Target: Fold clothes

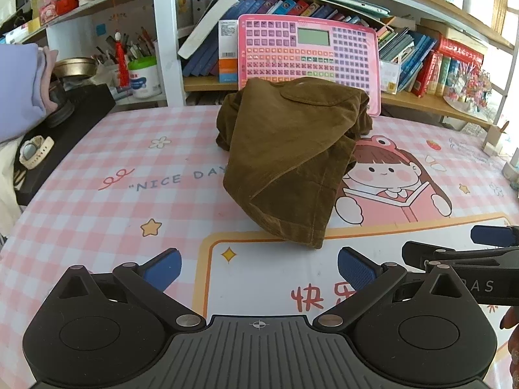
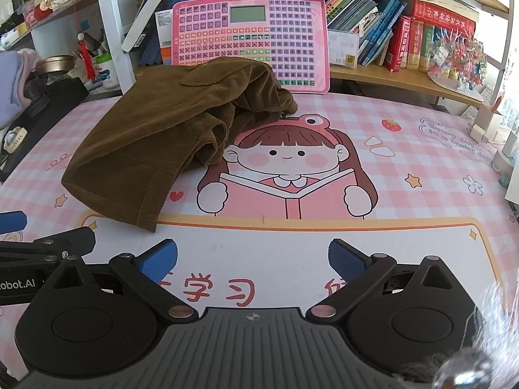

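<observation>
**Brown garment heaped on the pink mat, both grippers wide and empty**

We see 1 piece of clothing: a brown corduroy garment [image 1: 288, 162] lying in a rumpled heap on the pink checked desk mat [image 1: 97, 214]. Its far end is bunched up against the foot of the pink learning tablet [image 1: 308, 55], which leans upright against the books [image 1: 418, 61] on the low shelf. Its near end, a hemmed edge, reaches toward us and stops at the orange border printed on the mat. In the right wrist view the garment [image 2: 155, 136] sits left of centre, and its crumpled folds cover part of the hair of the cartoon girl [image 2: 285, 168] drawn on the mat.

Our left gripper [image 1: 259, 267] hovers above the white panel of the mat, just short of the hem, with its 2 blue pads spread wide and nothing between them. Our right gripper [image 2: 253, 257] is likewise released, its pads far apart over bare mat, the garment lying ahead and to its left. The 2 grippers are side by side: each shows at the edge of the other's view.

At the far left of the desk a folded lilac cloth [image 1: 19, 90] lies beside a black case [image 1: 65, 129] carrying a pale wristwatch [image 1: 34, 150].
</observation>
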`<state>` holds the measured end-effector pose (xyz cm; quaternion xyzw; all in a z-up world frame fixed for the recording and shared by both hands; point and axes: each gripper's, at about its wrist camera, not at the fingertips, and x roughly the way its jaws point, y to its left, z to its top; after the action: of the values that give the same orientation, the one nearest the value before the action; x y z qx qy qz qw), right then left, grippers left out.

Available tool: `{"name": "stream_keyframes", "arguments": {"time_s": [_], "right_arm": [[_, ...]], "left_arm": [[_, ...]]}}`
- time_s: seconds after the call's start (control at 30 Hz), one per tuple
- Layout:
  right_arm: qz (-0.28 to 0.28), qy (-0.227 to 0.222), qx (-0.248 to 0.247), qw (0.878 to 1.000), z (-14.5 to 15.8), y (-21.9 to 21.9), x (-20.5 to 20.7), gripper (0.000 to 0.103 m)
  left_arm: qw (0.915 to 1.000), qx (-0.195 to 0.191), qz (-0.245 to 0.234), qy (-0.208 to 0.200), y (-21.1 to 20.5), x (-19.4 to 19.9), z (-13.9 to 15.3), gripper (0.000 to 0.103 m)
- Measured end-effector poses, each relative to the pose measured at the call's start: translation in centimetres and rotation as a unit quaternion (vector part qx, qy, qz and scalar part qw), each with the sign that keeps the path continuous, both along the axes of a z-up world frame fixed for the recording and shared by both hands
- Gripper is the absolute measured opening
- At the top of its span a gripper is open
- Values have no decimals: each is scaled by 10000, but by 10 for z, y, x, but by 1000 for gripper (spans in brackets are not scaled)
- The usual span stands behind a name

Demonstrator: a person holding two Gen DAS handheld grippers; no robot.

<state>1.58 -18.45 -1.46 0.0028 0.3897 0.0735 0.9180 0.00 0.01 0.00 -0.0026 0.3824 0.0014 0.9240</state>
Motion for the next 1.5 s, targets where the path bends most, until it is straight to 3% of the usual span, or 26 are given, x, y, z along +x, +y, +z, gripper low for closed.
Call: {"name": "stream_keyframes", "arguments": {"time_s": [1.5], "right_arm": [[-100,-10,4,9999,3,0,-3,101]], "left_arm": [[9999,56,-21,109,0,1,0,103]]}}
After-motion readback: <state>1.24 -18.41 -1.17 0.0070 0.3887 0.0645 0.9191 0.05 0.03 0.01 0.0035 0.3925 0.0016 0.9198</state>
